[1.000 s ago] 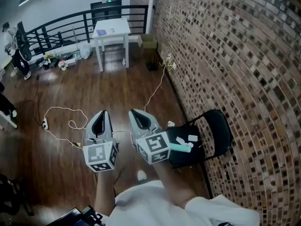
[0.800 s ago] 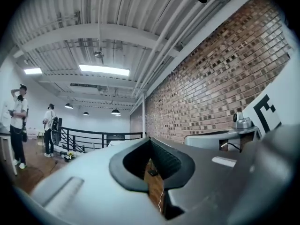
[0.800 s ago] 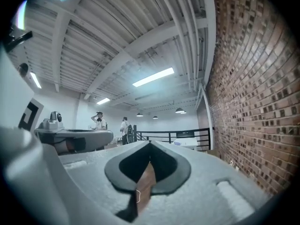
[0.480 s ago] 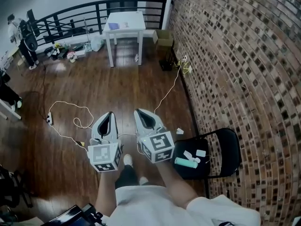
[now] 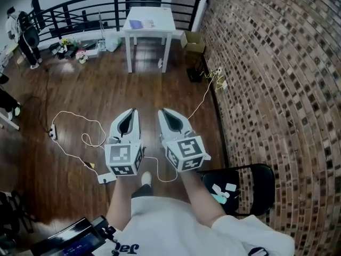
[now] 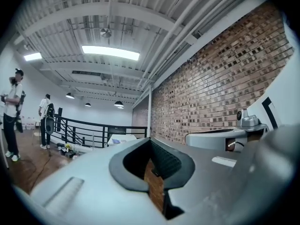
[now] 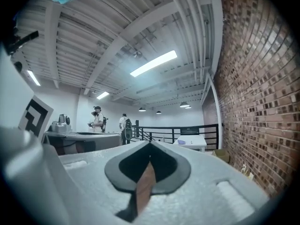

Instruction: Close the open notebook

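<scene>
Head view first: both grippers are out front, side by side over the wooden floor [image 5: 80, 84], tips aimed at 12 o'clock. The left gripper [image 5: 129, 116] has its jaws together. So does the right gripper [image 5: 167, 116] just beside it, and neither carries anything.

Way up at 12 o'clock, well apart from the grippers, a white counter [image 5: 165, 15] stands by the black railing [image 5: 85, 7]. The notebook [image 5: 141, 24] lies on top of it, a flat bluish-and-white patch too small to tell whether it lies open. The brick wall [image 5: 277, 79] runs down the whole right side. At 4 o'clock a black chair [image 5: 261, 180] has small white bits on its seat. There is a power strip [image 5: 51, 134] on the floor at 9 o'clock and a person [image 5: 24, 33] at 10 o'clock.

Over to the left gripper view: the jaws are pressed together, with only a thin slit of floor showing between them and nothing clamped. The counter peeks just past the tips at 9 o'clock and the right gripper's body sits at 3 o'clock. That person and a second person [image 6: 47, 114] stand by the railing far out at 9 o'clock.

Right gripper view: the jaws are together here too, with nothing between them. The counter stands at 3 o'clock beyond the tips, a bluish patch on its top. The brick wall fills the right edge and the two people stand at 10 o'clock.
</scene>
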Demonstrator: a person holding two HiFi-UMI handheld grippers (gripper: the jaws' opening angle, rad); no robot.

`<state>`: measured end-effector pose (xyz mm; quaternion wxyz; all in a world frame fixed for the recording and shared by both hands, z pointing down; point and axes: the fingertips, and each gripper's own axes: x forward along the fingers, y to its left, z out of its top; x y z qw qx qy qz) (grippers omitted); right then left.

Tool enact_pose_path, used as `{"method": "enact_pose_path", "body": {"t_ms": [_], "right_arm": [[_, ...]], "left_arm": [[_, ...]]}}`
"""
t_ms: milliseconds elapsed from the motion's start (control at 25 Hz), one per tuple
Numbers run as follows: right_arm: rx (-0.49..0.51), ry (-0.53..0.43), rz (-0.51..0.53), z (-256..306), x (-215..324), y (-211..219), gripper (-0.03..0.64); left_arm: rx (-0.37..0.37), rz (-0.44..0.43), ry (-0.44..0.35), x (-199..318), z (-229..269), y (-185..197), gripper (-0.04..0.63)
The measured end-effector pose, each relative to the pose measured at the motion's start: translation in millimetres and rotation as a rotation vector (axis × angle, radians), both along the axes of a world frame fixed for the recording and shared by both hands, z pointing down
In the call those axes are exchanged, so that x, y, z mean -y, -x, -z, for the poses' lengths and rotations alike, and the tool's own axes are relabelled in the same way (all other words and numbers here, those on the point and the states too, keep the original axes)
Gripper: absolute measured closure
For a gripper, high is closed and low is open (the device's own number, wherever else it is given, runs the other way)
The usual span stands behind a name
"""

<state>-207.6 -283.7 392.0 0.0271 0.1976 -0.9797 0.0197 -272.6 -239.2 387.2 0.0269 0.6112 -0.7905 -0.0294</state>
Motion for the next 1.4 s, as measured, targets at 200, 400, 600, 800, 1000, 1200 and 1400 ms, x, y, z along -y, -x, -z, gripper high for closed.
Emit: {"method": "enact_pose_path", "body": {"t_ms": [200,400,600,800,1000,1200,1400], "right_arm": [[0.013,-0.049,0.049,26.2,26.0,81.8,0.626],[0.007,-0.041,0.055,27.2,54.4,125.4,0.626],[-0.015,-0.023,0.066,14.6,102.7,161.8,0.626],[0.006,-0.025,0.103,9.0,168.3,207.8,0.626],[0.030,-0.046,0.159,9.5,249.5,257.5,0.626],[0.066,-0.069,0.128,28.1,370.5,295.4,0.626],[0.057,0.007,0.072,13.5,465.7,334.3,0.626]], "left_arm": [[0.023,-0.007,-0.009,46.3,24.5,67.6,0.578],[0.019,-0.004,-0.012,79.2,30.5,108.1,0.578],[-0.001,0.028,0.008,121.3,15.2,154.7,0.578],[0.006,0.058,0.024,183.2,3.2,199.6,0.578],[0.023,0.088,0.017,262.6,4.0,243.2,0.578],[0.077,0.092,-0.012,370.1,26.0,286.1,0.578],[0.077,0.087,-0.004,435.2,23.6,322.5,0.578]]}}
